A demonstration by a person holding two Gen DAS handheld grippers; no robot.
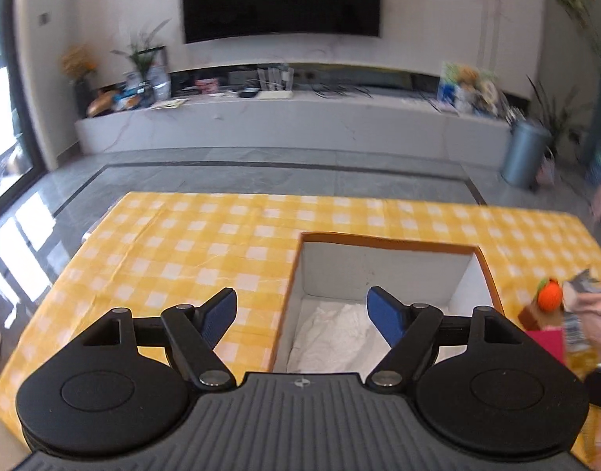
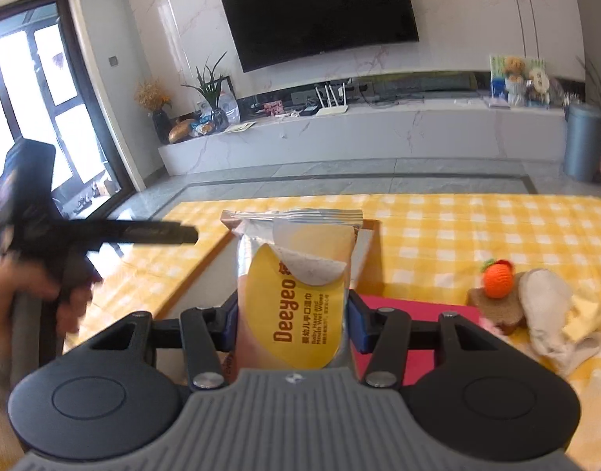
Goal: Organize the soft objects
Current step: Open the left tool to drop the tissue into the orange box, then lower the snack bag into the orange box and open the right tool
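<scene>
Carried wipes pack [image 2: 296, 294], clamped in right gripper [image 2: 292, 314], toward box [image 1: 383, 271]; left gripper [image 1: 302, 308] wide, empty. Next: lower inside.

Your left gripper [image 1: 302, 310] hung with jaws spread over the box's [image 1: 387, 245] near left corner; nothing lay between them. In the box, at your 12 o'clock, lay crumpled cloth [image 1: 336, 337]. The box sat on the table [image 1: 183, 235]. Your right gripper [image 2: 292, 314] clamped the wipes pack [image 2: 296, 294], upright, before the box. At its 3 o'clock a knitted fruit [image 2: 496, 279] rested on a bread slice [image 2: 492, 308], a sock [image 2: 551, 314] just beside them. The television [image 2: 320, 11] hung beyond, at 12 o'clock.
</scene>
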